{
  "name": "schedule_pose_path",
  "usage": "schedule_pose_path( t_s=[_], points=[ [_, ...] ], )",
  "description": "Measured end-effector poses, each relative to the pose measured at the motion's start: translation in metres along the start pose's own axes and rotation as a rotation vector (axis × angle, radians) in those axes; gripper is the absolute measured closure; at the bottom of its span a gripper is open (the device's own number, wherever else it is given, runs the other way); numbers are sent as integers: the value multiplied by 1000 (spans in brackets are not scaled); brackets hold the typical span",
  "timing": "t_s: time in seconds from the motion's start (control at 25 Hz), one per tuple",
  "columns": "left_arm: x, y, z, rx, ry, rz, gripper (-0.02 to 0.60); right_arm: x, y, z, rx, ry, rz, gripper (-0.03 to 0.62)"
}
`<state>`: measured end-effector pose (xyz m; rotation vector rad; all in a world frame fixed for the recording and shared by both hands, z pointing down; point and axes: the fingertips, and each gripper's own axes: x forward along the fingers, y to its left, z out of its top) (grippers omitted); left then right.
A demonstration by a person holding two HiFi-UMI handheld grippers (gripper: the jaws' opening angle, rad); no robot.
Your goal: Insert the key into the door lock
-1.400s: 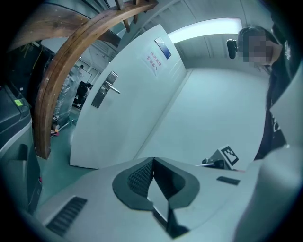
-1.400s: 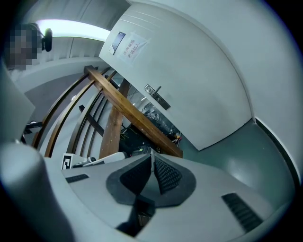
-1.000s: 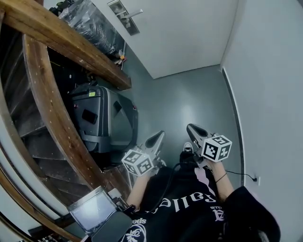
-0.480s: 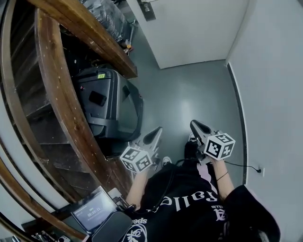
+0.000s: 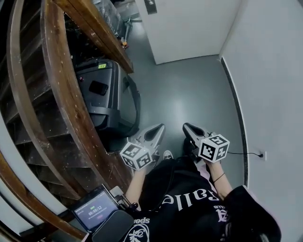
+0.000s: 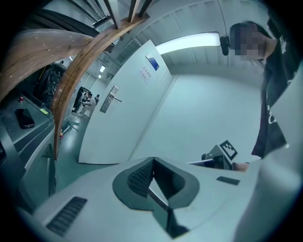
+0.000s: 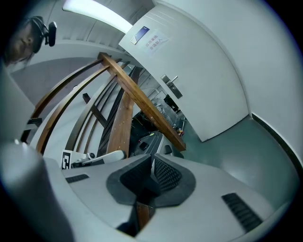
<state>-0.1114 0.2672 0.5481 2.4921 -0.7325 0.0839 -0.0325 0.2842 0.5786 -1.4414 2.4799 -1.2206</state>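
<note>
The view has swung toward the stairs. The door's lock plate (image 5: 150,5) has slid to the top edge, and the grey case (image 5: 102,92) sits higher. The screen (image 5: 96,209) at lower left, washed out before, now shows a dark display. The left gripper (image 5: 160,127) has edged nearer the right gripper (image 5: 186,126).

— What sort of room is it?
— Narrow. A smooth grey floor (image 5: 189,94) runs beside a plain white wall (image 5: 274,71) on the right, with a dark skirting strip (image 5: 235,108) at its foot.
— And on the left?
— A wooden staircase (image 5: 28,123) with curved brown handrails (image 5: 66,94). A dark grey case (image 5: 106,99) stands on the floor under the rail.
— Any light?
— A long ceiling strip lamp (image 6: 187,41), lit. Low on the right wall a black cable ends at a socket (image 5: 262,154).
</note>
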Motion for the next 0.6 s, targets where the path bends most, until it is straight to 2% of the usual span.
schedule_pose_path(
  t_s=[0.28, 0.6],
  points=[
    [-25, -17, -13, 18, -13, -95, 577, -26, 28, -33, -37, -56, -58, 560],
    [-30, -53, -12, 30, 3, -172, 577, -53, 41, -40, -43, -67, -85, 560]
  ],
)
